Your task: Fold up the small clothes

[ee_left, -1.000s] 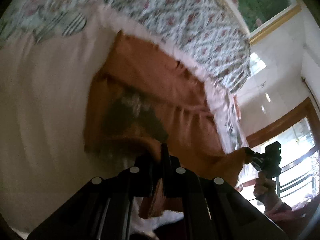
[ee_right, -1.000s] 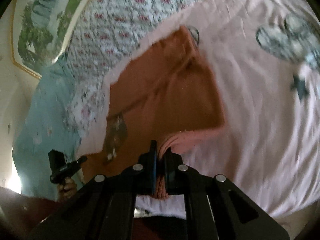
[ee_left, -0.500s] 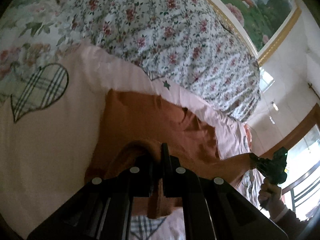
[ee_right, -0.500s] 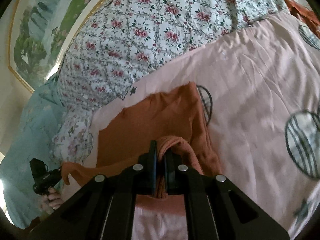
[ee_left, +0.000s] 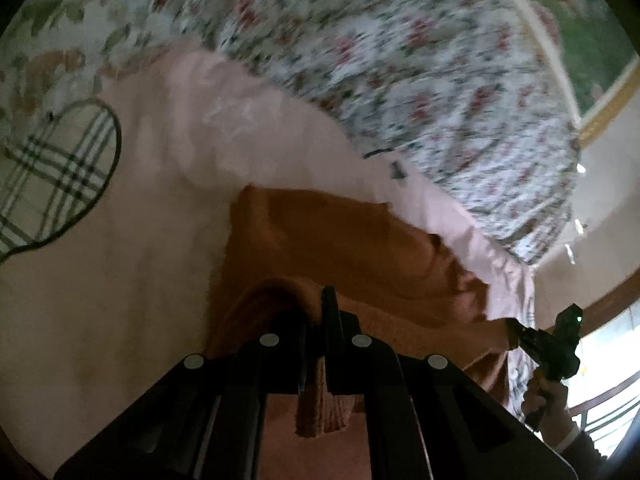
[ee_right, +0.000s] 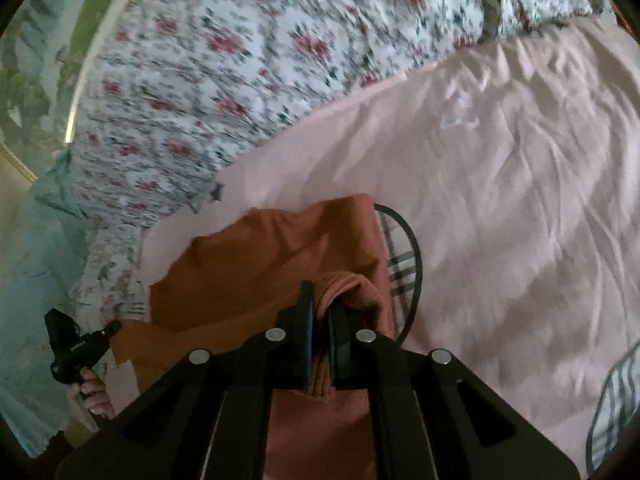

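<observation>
Motion blur smears the floral quilt (ee_left: 420, 60) and the framed painting (ee_left: 580, 20), which the picture's edge cuts off. The orange garment (ee_left: 340, 248) hides its pinched edge between each gripper's 2 fingers. The plaid heart (ee_right: 404, 268) lies half covered by it.

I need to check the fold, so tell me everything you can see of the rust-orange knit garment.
The rust-orange knit garment is soft and matte, with a ribbed edge. Its far part lies spread on the pink bedsheet, near the floral quilt. The near edge is lifted: the left gripper and the right gripper each pinch a bunched corner, the cloth stretched between them. It looks motion-blurred.
</observation>
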A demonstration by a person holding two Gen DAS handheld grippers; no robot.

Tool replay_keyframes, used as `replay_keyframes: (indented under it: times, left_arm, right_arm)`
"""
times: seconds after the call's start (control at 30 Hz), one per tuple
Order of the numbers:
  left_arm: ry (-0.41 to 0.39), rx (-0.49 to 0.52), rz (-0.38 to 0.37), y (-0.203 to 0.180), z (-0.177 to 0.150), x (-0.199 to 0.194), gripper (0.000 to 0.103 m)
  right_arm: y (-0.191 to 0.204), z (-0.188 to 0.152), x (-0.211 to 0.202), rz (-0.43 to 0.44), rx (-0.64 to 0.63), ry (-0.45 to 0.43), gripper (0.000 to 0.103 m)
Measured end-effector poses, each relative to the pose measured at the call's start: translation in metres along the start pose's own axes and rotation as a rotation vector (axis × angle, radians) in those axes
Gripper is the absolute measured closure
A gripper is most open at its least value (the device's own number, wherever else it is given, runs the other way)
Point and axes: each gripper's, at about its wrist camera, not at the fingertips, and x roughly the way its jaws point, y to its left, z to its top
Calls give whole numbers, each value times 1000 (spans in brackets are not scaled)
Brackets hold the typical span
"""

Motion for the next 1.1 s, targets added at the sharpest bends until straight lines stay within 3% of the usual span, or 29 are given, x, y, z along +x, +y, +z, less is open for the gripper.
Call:
replay_keyframes:
  times: [0.13,0.23,0.27,0.33,0.37,0.4,0.47,0.53,0.6,0.67,0.73,0.8,0.9,1.0,1.1]
  left_arm:
    - [68,-72,60,21,-1,29,95]
    - [67,-105,44,23,-11,19,87]
    - [63,-101,37,19,-16,12,78]
    - [64,-83,7,4,-34,-3,69]
    - [77,-71,-9,-3,-43,-6,66]
    - [97,-53,-28,-12,-53,-6,66]
    - [166,-10,-75,-35,-76,6,65]
    - [245,31,-102,-56,-93,29,65]
    - [292,72,-81,-70,-100,50,65]
    - [307,121,-58,-82,-97,69,64]
    - [313,132,-50,-85,-86,79,64]
    - [296,138,-26,-81,-65,85,69]
    - [225,112,23,-66,-17,86,70]
    - [94,48,117,-46,31,71,64]
    - [-8,-33,155,-27,60,51,63]
  right_arm:
    - [-17,3,35,-40,37,93,92]
    - [-25,3,35,-48,73,116,90]
    - [-26,2,26,-51,81,99,88]
    - [-22,-2,3,-86,69,31,64]
    - [-17,-7,-13,-104,50,-16,57]
    - [-13,-10,-20,-105,38,-35,52]
    - [4,-24,-28,-58,-20,-28,52]
    - [25,-40,-17,21,-104,68,53]
    - [47,-57,5,52,-210,176,53]
    - [64,-71,37,71,-310,301,53]
    - [71,-71,59,58,-362,357,53]
    - [71,-58,70,14,-397,339,56]
    - [59,-17,71,-103,-383,220,55]
    - [27,33,57,-177,-211,73,55]
    - [0,59,35,-206,-52,-33,54]
